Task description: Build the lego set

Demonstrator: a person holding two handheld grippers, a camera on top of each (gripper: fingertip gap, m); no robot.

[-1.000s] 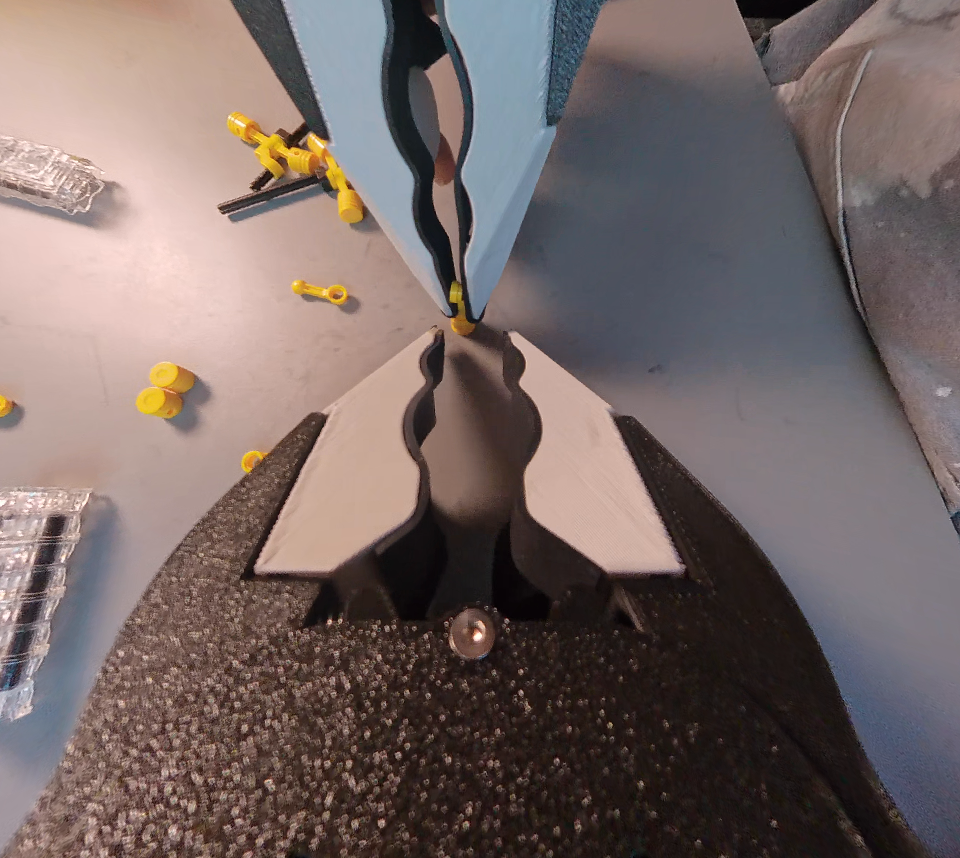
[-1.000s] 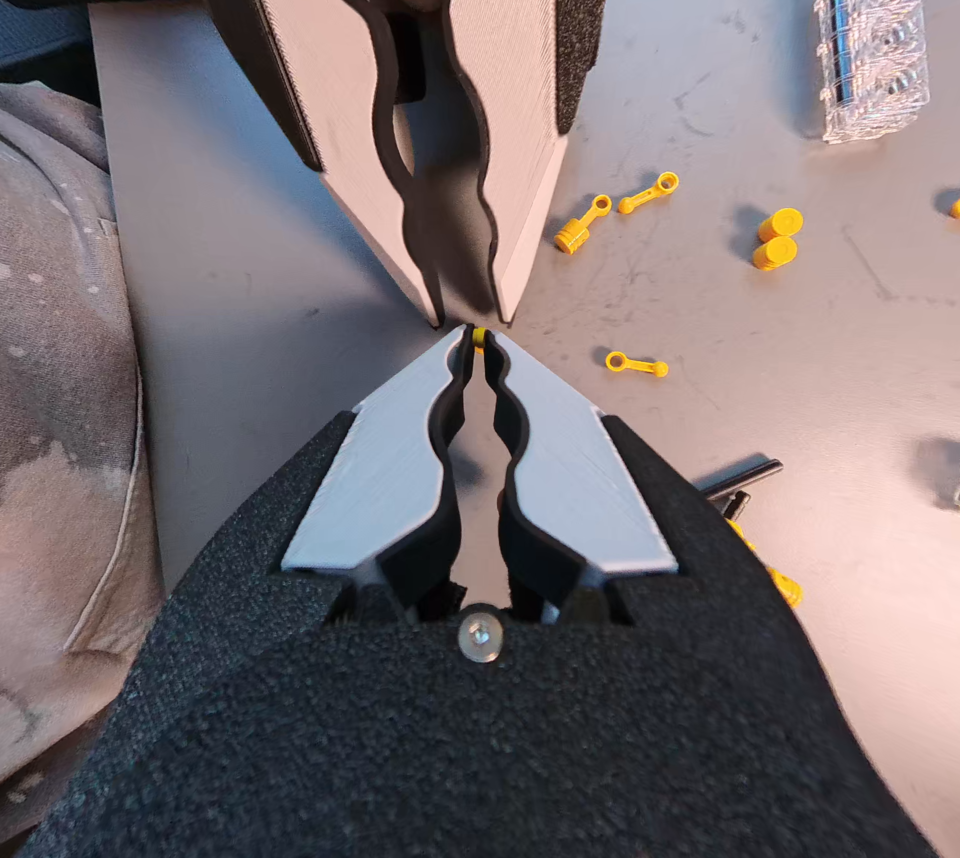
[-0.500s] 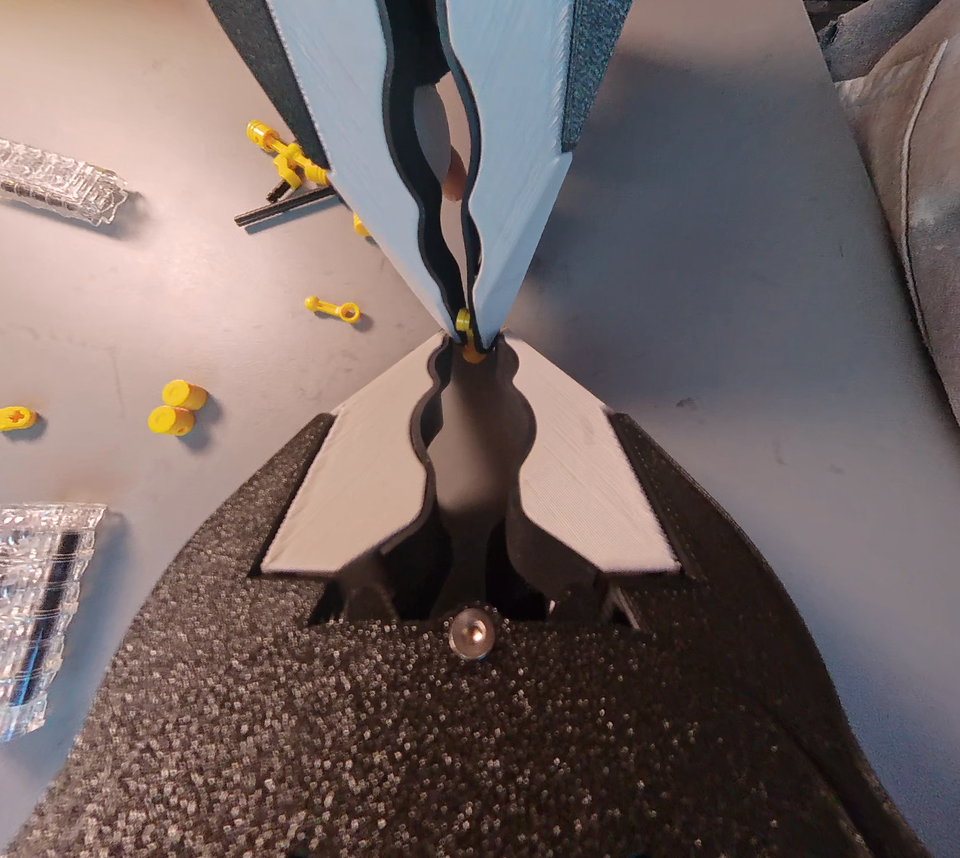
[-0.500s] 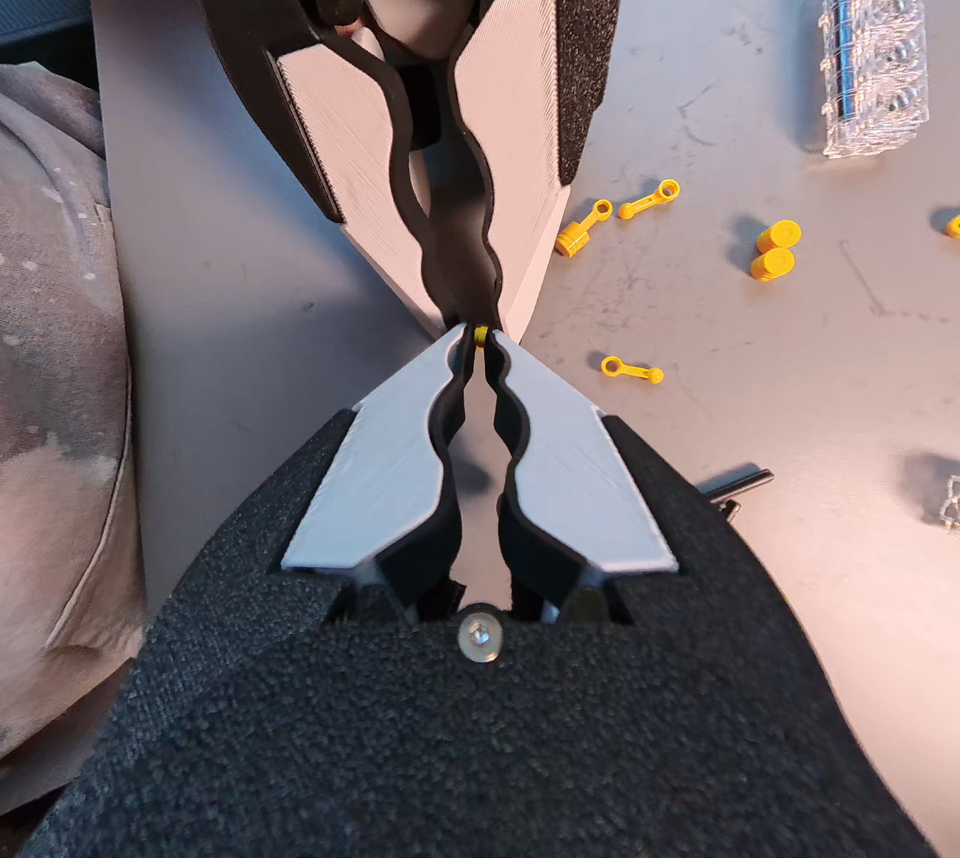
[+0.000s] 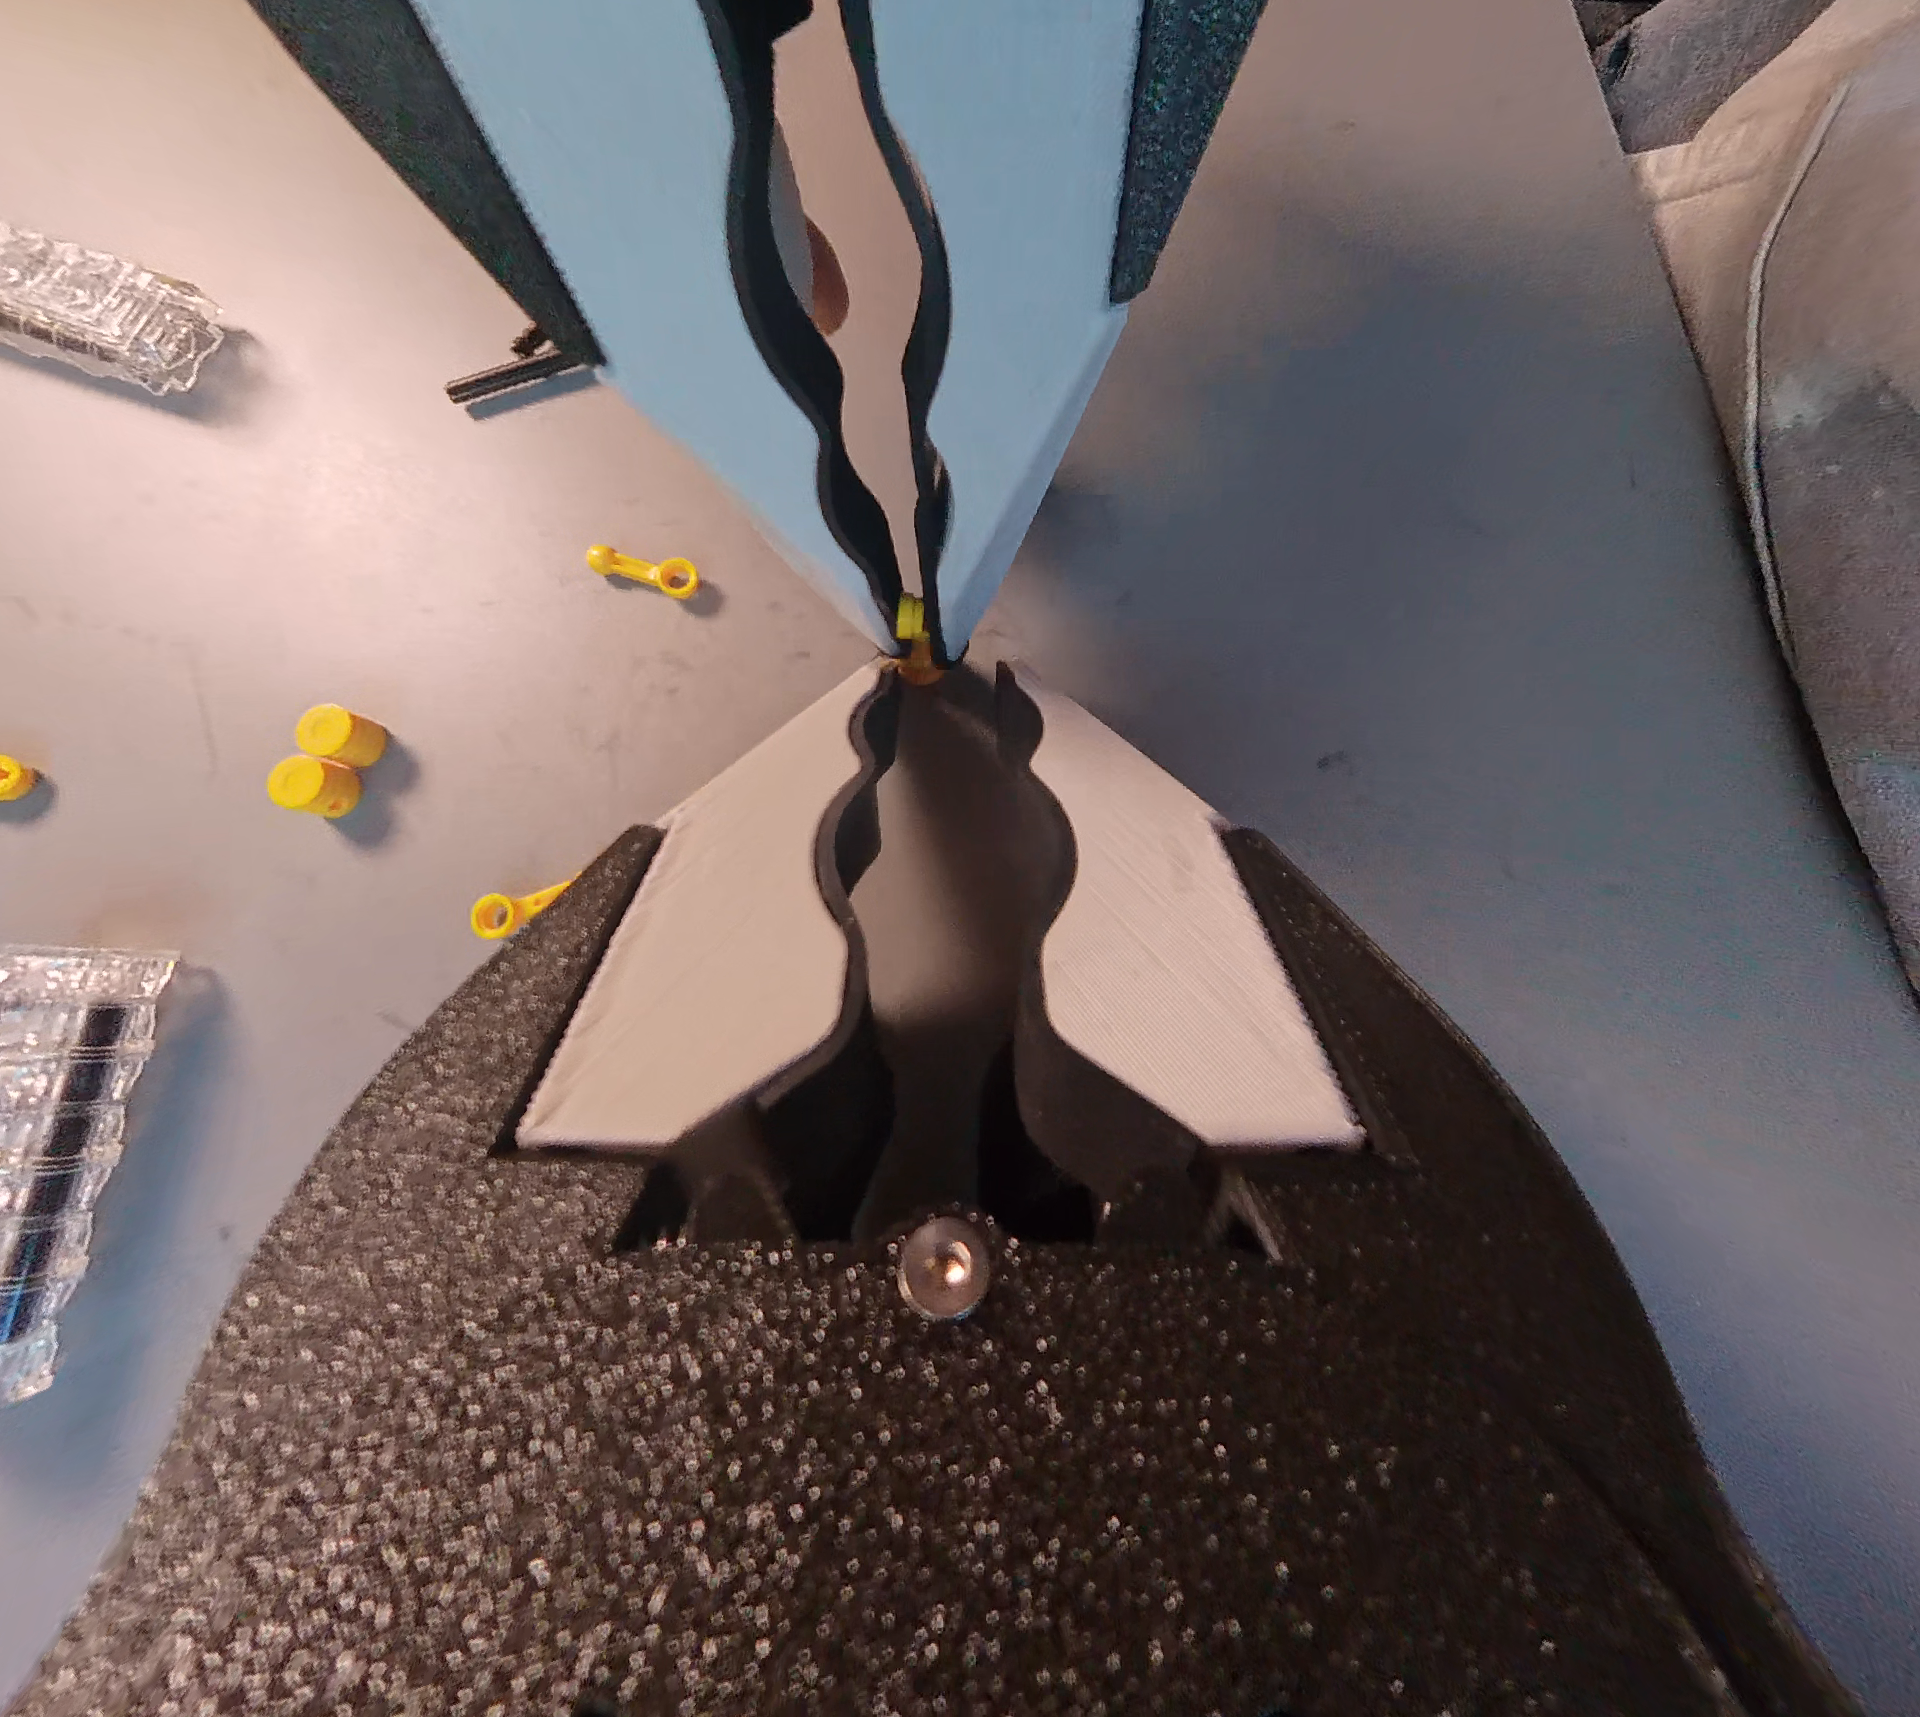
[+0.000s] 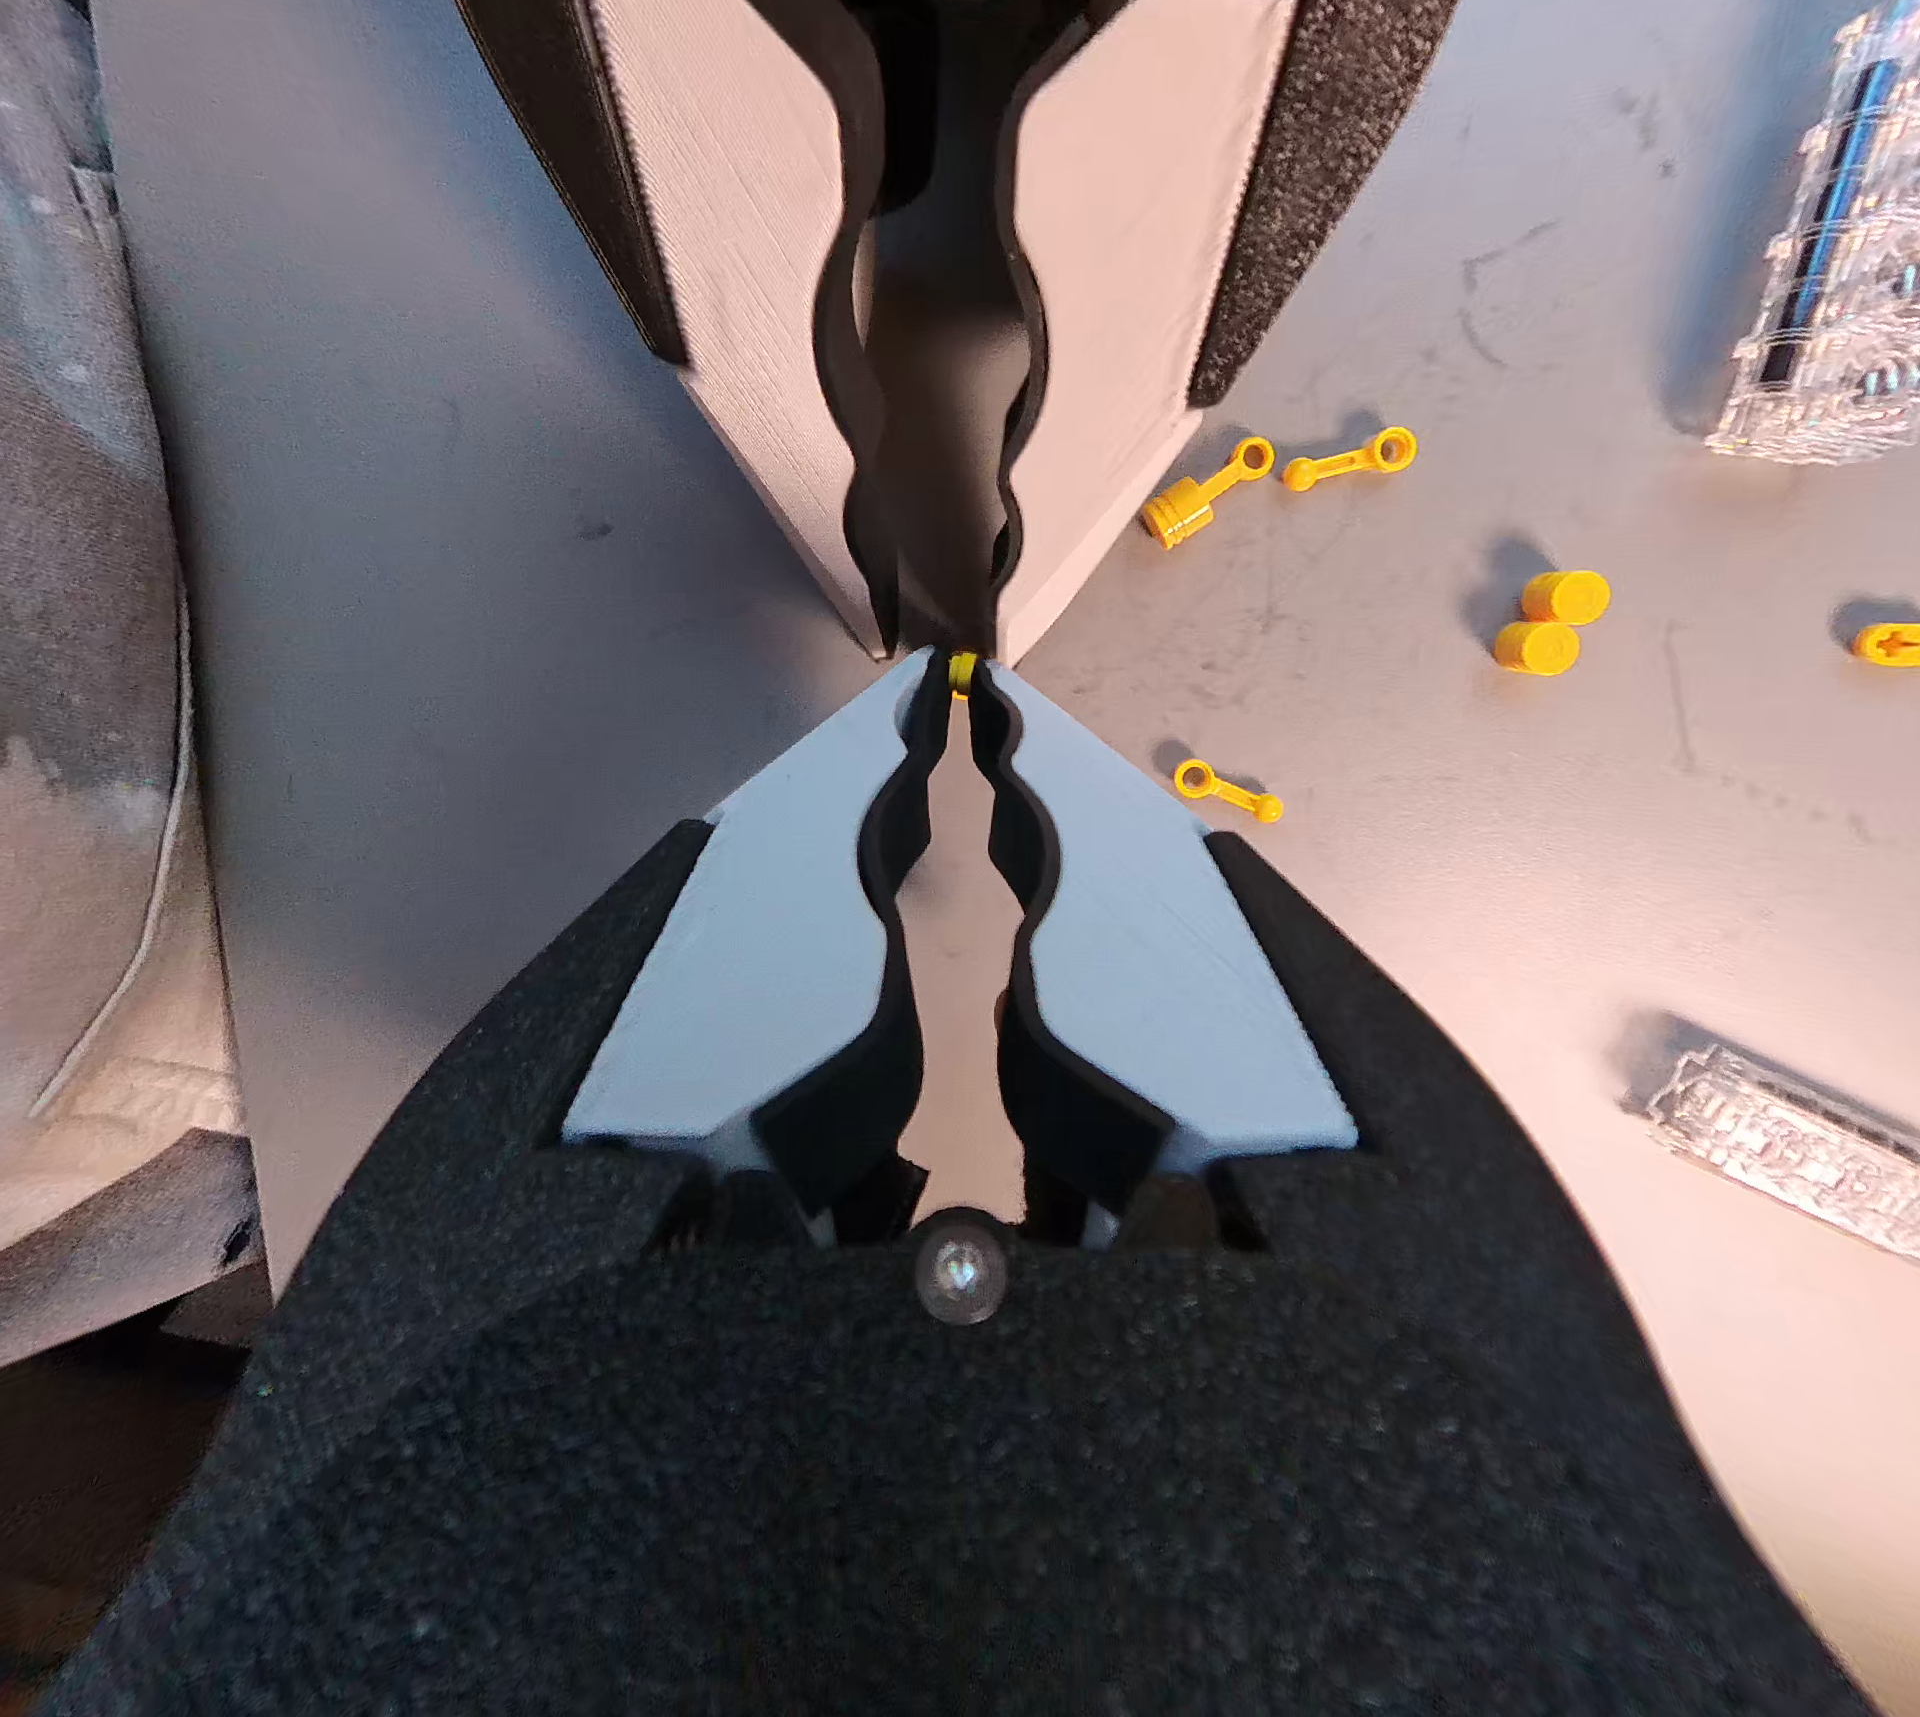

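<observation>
My right gripper is shut on a small yellow plastic piece pinched at its very tips. In the left wrist view the right gripper comes down from the top with that yellow piece sticking out below its tips. My left gripper is open and tip to tip with it, and the piece's lower end sits just inside the gap. In the right wrist view the left gripper hangs from the top, jaws apart. Both are low over the grey table.
Loose yellow parts lie on the table: a connecting rod, two short cylinders, a piston with rod, another rod. Clear plastic blocks and a black axle lie farther off. Grey fabric lies past the table edge. Less than 4 cm separates the two grippers' tips.
The two grippers have closed the distance and now meet tip to tip. The yellow piece in the right gripper has come into the open left gripper's gap. Neither gripper's opening has changed.
</observation>
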